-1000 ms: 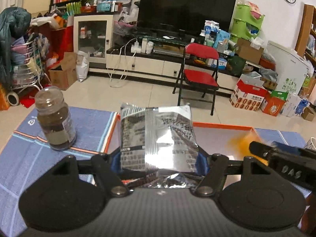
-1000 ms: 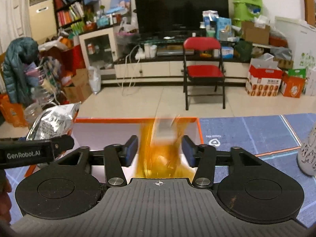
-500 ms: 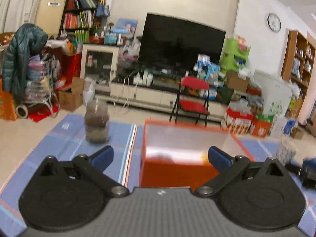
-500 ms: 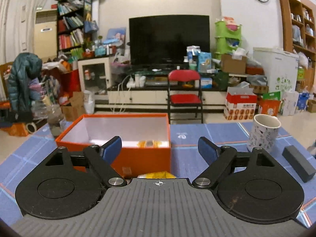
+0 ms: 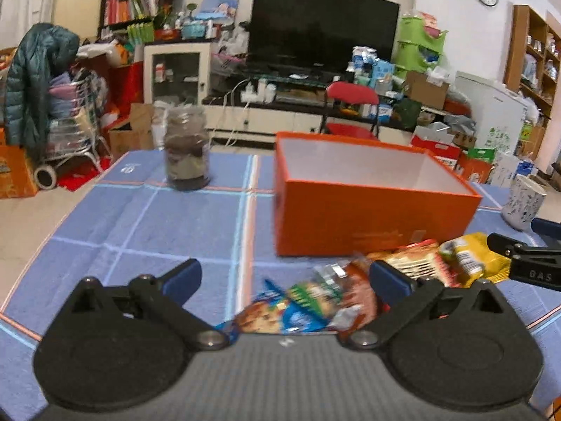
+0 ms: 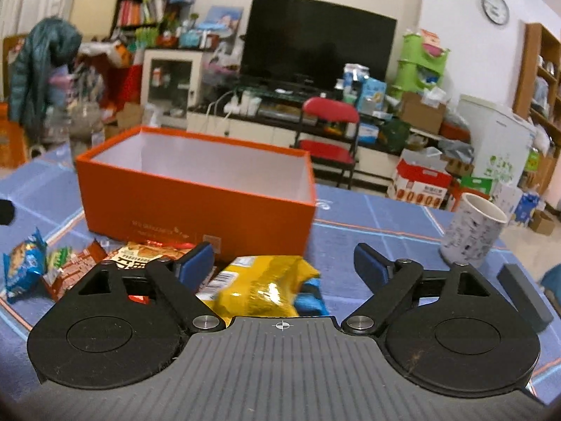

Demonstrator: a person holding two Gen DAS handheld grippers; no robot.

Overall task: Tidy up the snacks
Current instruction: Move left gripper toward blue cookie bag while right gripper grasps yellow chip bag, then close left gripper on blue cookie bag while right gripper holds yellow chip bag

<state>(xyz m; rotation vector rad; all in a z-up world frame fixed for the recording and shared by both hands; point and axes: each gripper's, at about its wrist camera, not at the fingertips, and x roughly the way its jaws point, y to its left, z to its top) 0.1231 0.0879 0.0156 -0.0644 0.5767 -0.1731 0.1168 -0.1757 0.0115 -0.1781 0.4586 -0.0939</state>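
An open orange box with a white inside stands on the blue cloth. In front of it lies a heap of snack packets. My left gripper is open wide just above a blue cookie packet and green and brown packets, touching none. My right gripper hovers over a yellow packet; its jaws are opening and the pads stand clear of the packet. An orange packet and a blue packet lie to its left, before the orange box.
A glass jar with dark contents stands left of the box. A speckled white mug and a dark block sit on the cloth to the right. Beyond the table are a red chair and room clutter.
A second ago the left gripper held a silver packet and the right a yellow-orange one over the box. Both have let go, opened and drawn back to the heap in front of it.
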